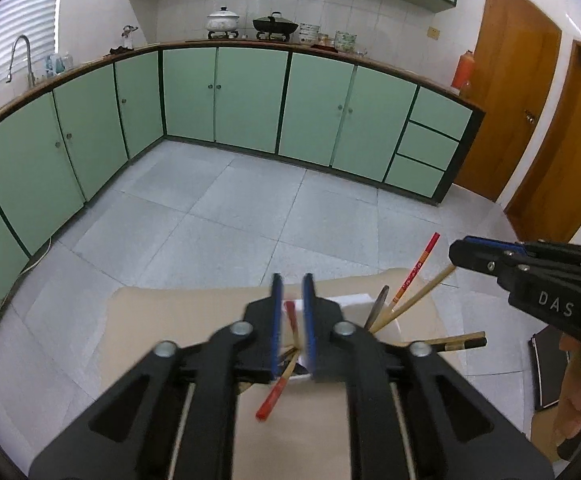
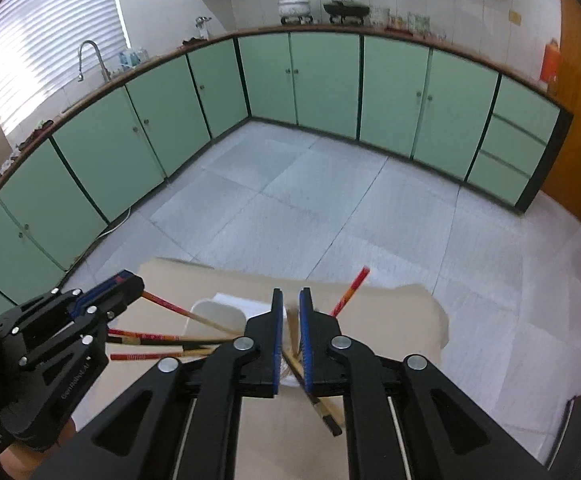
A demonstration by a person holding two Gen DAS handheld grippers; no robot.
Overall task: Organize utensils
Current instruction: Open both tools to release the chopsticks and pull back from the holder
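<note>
Both grippers work over a white container [image 1: 354, 305] that stands on a tan table [image 1: 178, 320] in a kitchen with green cabinets [image 1: 250, 100]. The container already holds several utensils, which lean out over its rim: a red chopstick [image 1: 416, 269], a pale wooden chopstick [image 1: 418, 298] and a flat metal utensil [image 1: 378, 306].

The left gripper [image 1: 292, 324] has its jaws slightly apart, with a red-ended chopstick [image 1: 276, 394] running between them; motion blur prevents confirming whether the pads press on it. The right gripper [image 2: 290, 334] likewise has a narrow gap between its jaws, with a dark-tipped wooden chopstick [image 2: 322, 410] passing through it; contact cannot be confirmed there either. In the right wrist view, further chopsticks [image 2: 158, 338] fan out from the container toward the left gripper.

The step in hand appears to be depositing each chopstick into the container. To do it well:

1. Position each chopstick's lower end inside the container rim before the jaws part further.
2. Tilt the shaft toward the utensils already present, so that it settles against them.
3. Keep the two grippers apart; they work close together.
4. Avoid striking the leaning utensils, since the light container could tip.
</note>
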